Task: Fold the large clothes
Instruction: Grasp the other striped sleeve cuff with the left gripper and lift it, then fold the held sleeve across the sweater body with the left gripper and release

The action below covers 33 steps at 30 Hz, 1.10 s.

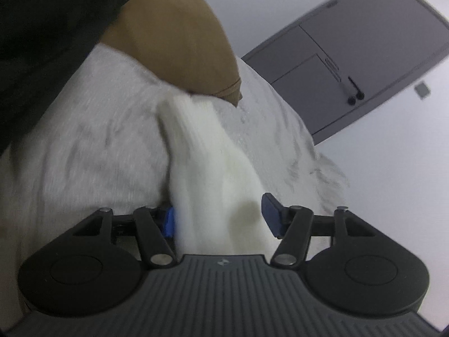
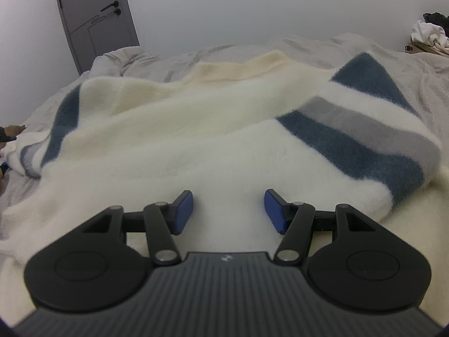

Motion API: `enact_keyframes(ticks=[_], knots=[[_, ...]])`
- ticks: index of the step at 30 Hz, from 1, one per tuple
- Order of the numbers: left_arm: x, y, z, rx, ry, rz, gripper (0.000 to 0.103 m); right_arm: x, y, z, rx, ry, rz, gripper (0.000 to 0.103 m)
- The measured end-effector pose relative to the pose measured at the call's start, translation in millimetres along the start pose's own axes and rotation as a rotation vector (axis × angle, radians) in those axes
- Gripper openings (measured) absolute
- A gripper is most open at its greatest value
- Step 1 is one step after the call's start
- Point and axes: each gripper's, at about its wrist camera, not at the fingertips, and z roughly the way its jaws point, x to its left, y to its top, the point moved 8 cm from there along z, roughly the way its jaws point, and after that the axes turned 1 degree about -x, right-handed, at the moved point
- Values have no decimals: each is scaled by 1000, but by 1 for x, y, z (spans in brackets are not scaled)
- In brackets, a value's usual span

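A cream knit sweater (image 2: 196,129) with blue and grey stripes lies spread on the bed, its right sleeve (image 2: 364,123) folded in across the body. My right gripper (image 2: 228,210) hovers low over the sweater's near hem, open, with nothing between its pads. In the left wrist view a thick white band of the sweater (image 1: 207,174) runs between the jaws of my left gripper (image 1: 221,216). It covers the left pad, while the right pad (image 1: 272,213) shows its bare face beside the cloth. The left wrist view is blurred.
Light grey rumpled bedding (image 2: 393,64) covers the bed (image 1: 92,129). A brown cushion (image 1: 179,45) and something dark (image 1: 42,28) sit at its far side. A grey door (image 2: 95,16) stands in the white wall. A pile of clothes (image 2: 429,31) lies at the far right.
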Motion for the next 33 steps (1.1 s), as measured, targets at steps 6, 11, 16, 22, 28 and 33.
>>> enact_keyframes(ticks=[6,11,16,22,28,33], knots=[[3,13,8,2,88,59,19,3,-2,2,-10,-13,-25,60],[-29,21,-7,-10,133,195,18,4,-1,2,6,-29,-44,60],[-89,36,-50,-64,72,294,17,5,1,-1,16,-42,-66,58],[-165,21,-121,-86,-8,402,17,9,5,-22,18,5,-96,58],[-243,-10,-189,-109,-60,509,17,6,17,-62,-67,60,-97,58],[-306,-47,-249,-120,-117,583,17,-2,21,-93,-114,116,-130,58]])
